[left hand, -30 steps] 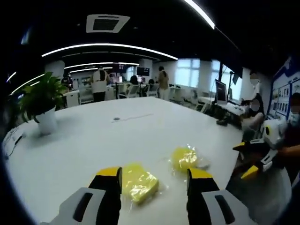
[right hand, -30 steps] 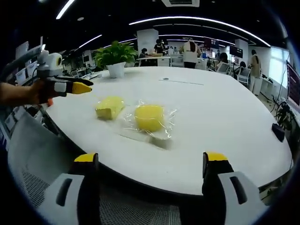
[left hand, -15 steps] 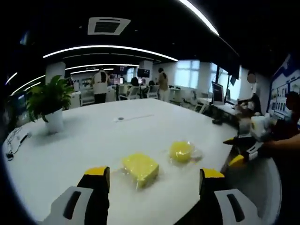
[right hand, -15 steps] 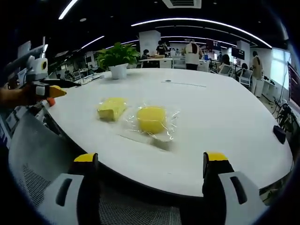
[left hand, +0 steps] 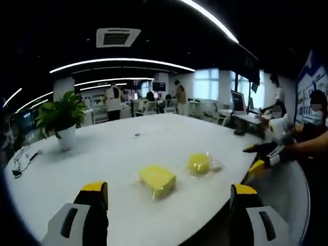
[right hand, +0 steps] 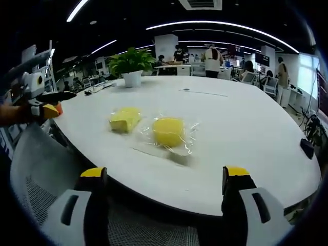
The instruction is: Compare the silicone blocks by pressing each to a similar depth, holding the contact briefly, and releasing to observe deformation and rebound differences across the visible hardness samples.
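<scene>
Silicone blocks (right hand: 124, 119) (right hand: 168, 131) lie untouched on the tabletop (right hand: 246, 133); both claws, left (left hand: 168, 207) and right (right hand: 165, 193), wide open and empty, must approach first.

No readable text, label, brand or number is being shown; the wall posters (left hand: 316, 77) and distant screens (left hand: 156, 85) are being rendered too blurred to read.

Dim room lit by ceiling strips (left hand: 123, 62); white table (right hand: 246, 128) bright; soft, blurry, fisheye-bent edges.
</scene>
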A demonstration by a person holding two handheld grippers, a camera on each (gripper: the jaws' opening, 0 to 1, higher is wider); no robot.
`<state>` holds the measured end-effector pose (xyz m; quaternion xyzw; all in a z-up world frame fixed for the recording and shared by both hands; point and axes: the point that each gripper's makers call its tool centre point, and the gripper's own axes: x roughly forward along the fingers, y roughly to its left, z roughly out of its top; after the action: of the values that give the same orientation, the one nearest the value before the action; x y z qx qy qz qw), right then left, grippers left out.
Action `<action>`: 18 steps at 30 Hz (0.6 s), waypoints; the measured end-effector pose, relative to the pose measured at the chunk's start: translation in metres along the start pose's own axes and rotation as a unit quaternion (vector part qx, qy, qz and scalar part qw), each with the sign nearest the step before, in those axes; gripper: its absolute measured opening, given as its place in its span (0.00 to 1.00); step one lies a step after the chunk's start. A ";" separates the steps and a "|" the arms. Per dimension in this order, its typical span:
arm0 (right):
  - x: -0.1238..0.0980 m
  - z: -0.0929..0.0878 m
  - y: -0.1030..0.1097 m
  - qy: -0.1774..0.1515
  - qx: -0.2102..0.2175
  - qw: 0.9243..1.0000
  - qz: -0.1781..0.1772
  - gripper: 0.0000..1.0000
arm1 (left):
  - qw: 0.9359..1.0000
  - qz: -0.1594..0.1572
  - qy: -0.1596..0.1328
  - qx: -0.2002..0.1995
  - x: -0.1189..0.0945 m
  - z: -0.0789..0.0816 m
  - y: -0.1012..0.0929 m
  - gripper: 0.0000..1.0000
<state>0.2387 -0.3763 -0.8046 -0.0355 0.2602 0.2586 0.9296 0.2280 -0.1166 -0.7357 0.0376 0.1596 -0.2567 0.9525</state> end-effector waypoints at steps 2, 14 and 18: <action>0.000 -0.001 0.000 0.002 -0.004 1.000 -0.001 0.86 | 0.999 0.008 -0.013 -0.034 0.000 -0.001 0.000 1.00; 0.000 -0.004 0.001 0.008 -0.014 1.000 0.004 0.89 | 0.999 0.009 -0.010 -0.048 0.006 -0.018 0.008 1.00; -0.001 0.004 0.001 -0.014 -0.020 1.000 0.004 0.95 | 0.998 0.003 -0.007 -0.067 0.009 -0.022 0.008 0.98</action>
<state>0.2393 -0.3748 -0.8009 -0.0496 0.2425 0.2680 0.9311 0.2331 -0.1104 -0.7593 -0.0277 0.1698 -0.2430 0.9547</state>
